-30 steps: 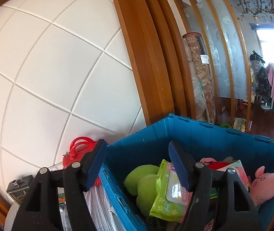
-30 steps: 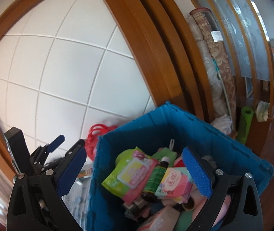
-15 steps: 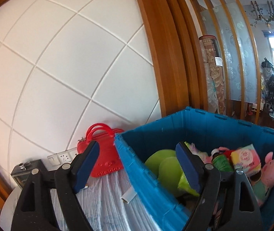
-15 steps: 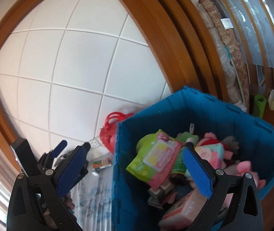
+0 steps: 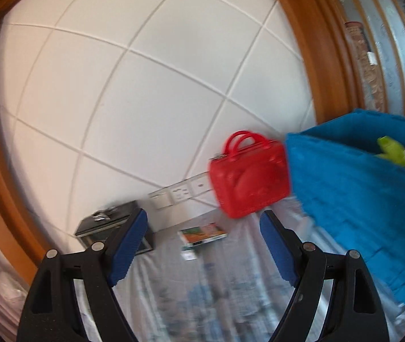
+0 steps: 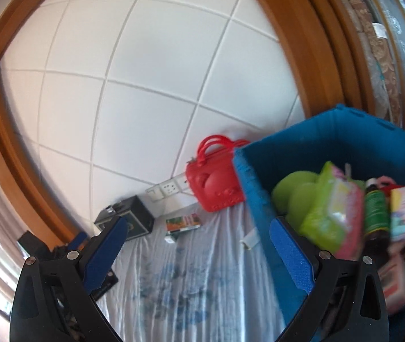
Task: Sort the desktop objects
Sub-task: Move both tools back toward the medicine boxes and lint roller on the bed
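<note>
Both my claws wide, empty. Left claw (image 5: 203, 245) aims at flat orange packet (image 5: 203, 233) lying crosswise on covered surface (image 5: 231, 299), just ahead; left nearer. Right claw (image 6: 198, 249) beside blue crate (image 6: 262, 208).

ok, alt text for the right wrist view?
Open right gripper with blue fingers, empty, above a cloth-covered table. At right, a blue bin full of toys and packets; behind, a red bag, a black box and a tiled wall.
</note>
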A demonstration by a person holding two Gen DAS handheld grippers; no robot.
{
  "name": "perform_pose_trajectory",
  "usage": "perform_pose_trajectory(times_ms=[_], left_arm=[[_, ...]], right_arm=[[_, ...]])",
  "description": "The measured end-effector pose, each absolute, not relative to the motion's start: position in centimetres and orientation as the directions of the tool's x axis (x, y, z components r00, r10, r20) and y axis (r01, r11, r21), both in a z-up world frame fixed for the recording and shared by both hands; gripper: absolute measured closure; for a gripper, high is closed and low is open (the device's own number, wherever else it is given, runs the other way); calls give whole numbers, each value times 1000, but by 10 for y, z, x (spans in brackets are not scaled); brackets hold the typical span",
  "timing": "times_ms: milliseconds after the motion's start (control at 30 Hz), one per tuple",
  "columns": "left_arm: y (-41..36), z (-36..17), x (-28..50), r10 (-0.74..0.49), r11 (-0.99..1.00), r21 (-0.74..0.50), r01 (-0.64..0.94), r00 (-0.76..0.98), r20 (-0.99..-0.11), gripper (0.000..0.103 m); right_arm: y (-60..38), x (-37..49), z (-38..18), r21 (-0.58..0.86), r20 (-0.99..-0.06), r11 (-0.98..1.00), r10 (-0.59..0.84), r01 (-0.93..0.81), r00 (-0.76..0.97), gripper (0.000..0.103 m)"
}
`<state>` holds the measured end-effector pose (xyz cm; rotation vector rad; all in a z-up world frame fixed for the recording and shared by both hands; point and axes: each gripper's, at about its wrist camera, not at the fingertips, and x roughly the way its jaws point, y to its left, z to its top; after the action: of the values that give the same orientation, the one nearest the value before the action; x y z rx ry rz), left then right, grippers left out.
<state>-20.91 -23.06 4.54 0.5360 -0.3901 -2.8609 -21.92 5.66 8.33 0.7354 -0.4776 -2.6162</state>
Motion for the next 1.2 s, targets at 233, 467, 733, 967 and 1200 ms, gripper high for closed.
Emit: perform_pose_trajectory(times_ms=[233, 467, 733, 967, 1200], left_arm=[[-318, 8, -234, -307, -937, 283, 207, -873, -378, 21], [-362, -39, -275, -321, -943, 231, 238, -828, -459, 21], [-380, -122, -347, -229, -971, 192, 143, -785, -575, 22], [-397, -188, -435, -134, -989, 129, 65, -747, -651, 21], [-416, -238, -508, -139, -988, 151, 42, -689, -712, 21]], right_arm=[[-33, -272, 9, 391, -545, -882, -451, 262, -706, 1], [-90, -353, -121, 137, -679, -976, -216, 168, -702, 5], [-86, -442, -246, 21, -841, -998, 10, -52, -541, 13], [-74, -465, -269, 47, -851, -995, 4, -84, -525, 12], [-78, -472, -272, 16, -850, -996, 31, -85, -526, 12]])
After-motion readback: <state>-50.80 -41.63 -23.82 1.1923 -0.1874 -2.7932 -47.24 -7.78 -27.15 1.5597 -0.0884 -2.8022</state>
